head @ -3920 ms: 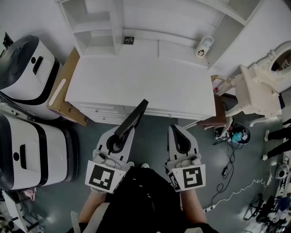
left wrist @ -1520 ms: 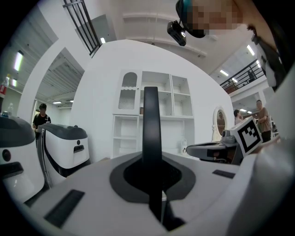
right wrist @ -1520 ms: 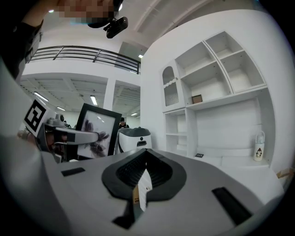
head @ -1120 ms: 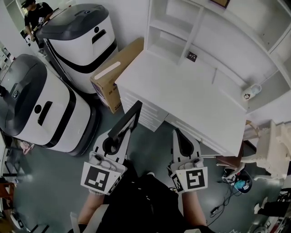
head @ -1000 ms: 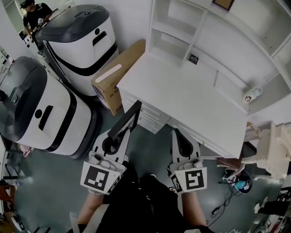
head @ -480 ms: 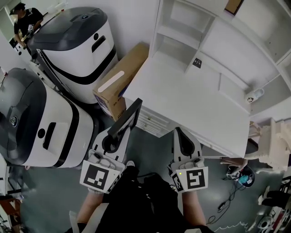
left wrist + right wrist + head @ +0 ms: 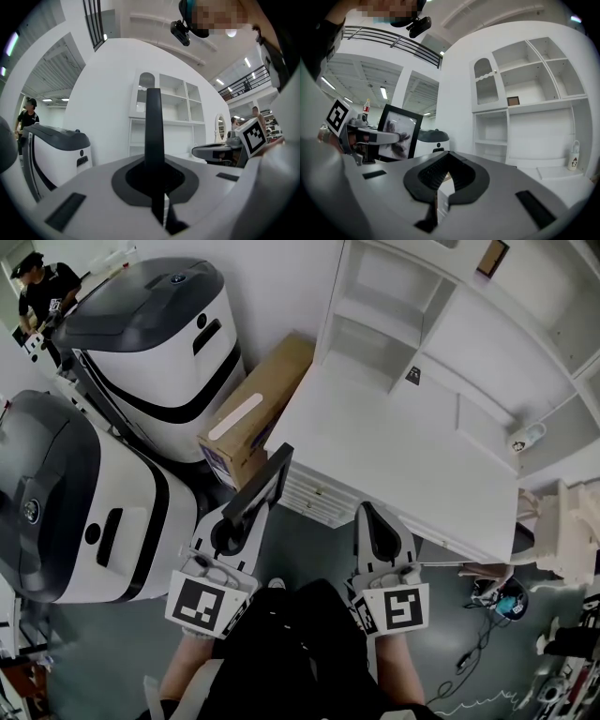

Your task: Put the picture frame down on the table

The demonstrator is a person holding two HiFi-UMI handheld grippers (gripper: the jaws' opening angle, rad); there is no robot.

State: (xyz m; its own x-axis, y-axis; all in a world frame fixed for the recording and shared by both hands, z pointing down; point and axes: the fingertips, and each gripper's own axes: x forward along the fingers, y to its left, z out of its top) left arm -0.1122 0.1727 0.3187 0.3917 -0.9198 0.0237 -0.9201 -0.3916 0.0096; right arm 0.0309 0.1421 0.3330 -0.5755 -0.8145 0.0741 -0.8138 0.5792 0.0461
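The frame (image 7: 264, 486) is held upright and edge-on in the left claw (image 7: 246, 514), whose jaws are closed on its lower edge with only the frame's thickness between them. The right claw (image 7: 369, 512) is fully closed and nothing is held in it. The frame is not yet on the desk (image 7: 403, 460): it is carried over the floor, just before the desk's front left corner, near the box (image 7: 251, 420) set beside that corner. Only a narrow strip of the frame is gripped and most of it stands above the jaws, so it could be swung or tipped in the grip by a quick move. Its top could be knocked against the desk's edge or the box if brought in too low. If released short of the edge, it would be dropped to the floor
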